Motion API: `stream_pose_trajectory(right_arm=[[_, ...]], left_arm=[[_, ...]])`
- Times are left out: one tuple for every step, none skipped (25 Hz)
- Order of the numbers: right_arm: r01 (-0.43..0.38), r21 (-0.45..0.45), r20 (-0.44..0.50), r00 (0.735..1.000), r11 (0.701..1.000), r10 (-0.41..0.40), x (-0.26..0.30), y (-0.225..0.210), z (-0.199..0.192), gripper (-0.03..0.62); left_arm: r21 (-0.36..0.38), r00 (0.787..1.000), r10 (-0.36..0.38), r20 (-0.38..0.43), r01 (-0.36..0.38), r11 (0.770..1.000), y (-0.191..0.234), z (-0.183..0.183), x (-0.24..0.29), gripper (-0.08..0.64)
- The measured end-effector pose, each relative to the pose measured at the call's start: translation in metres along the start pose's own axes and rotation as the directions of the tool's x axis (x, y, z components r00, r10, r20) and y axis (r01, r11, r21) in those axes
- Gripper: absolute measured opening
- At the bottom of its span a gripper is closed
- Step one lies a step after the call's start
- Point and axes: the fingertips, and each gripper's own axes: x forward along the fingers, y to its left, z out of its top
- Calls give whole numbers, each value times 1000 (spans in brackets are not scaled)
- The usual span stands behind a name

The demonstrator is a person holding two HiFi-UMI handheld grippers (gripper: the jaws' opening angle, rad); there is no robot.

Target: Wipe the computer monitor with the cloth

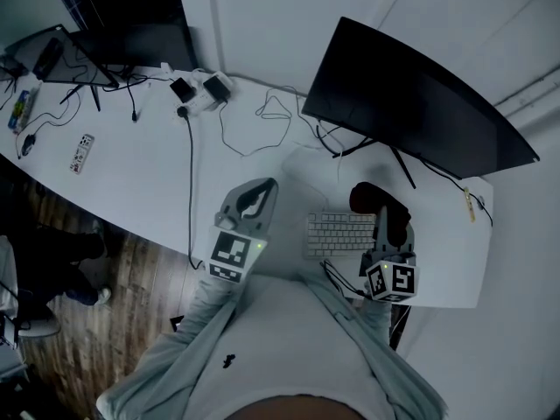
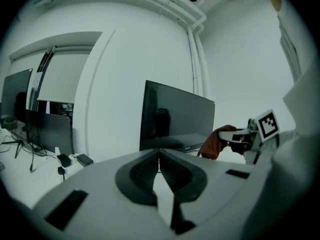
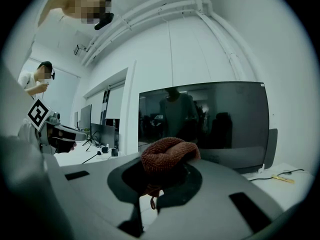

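Note:
The big black monitor (image 1: 411,103) stands switched off at the back right of the white desk (image 1: 131,173). My right gripper (image 1: 382,220) is shut on a bunched rust-brown cloth (image 1: 374,199), held over the desk just in front of the monitor's stand. In the right gripper view the cloth (image 3: 167,156) bulges up out of the jaws, with the dark screen (image 3: 210,119) straight ahead. My left gripper (image 1: 265,185) hovers left of the keyboard, shut with nothing in it. In the left gripper view the monitor (image 2: 175,119) is ahead, and the cloth (image 2: 215,141) shows to the right.
A white keyboard (image 1: 339,233) lies between the grippers. Loose cables (image 1: 262,121) and power adapters (image 1: 201,90) lie behind them. A second dark monitor (image 1: 131,46) stands at the back left. The desk's front edge runs close to my body, with wooden floor (image 1: 105,278) at the left.

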Motion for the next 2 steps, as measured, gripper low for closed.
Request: stream_pose_trajectory(right_arm=[[0,1,1,1000,1000,0,-1,-1,0,35],[1,2,2,1000,1000,-1,-3,-2,0,35]], left_arm=[[-1,1000,2,-1,-2,1000,-1,0,-1,23],[-3,1000,5,-2,-5,1000,-2,0,-1,23]])
